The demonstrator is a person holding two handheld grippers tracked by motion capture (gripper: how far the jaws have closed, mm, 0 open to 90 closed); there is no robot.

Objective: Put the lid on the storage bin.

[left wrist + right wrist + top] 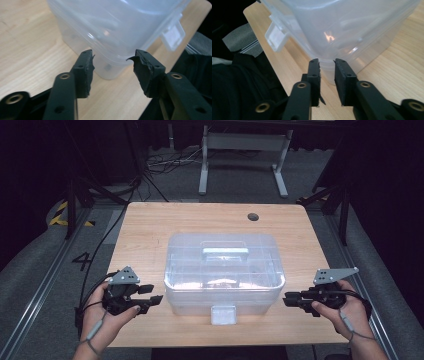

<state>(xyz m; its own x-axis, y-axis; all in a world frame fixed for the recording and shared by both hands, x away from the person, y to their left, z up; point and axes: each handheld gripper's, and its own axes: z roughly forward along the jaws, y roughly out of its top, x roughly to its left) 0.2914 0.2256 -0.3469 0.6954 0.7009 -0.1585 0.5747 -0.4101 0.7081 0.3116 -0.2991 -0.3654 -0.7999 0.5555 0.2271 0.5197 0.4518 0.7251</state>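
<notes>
Light wood-grain worktop (150, 227), dark round hole (253, 216) upper right of centre. Clear lidded plastic box (223, 270) at frame centre, white latch (223, 314) on near side. Left tongs (156, 293) lower left, released, nothing between, tips just beside box corner. Right tongs (286, 299) lower right, parted narrowly, gripping nothing, close to opposite corner. Dark room behind: grey floor, white frame legs (203, 170) top centre, black cables (155, 162) upper left.
</notes>
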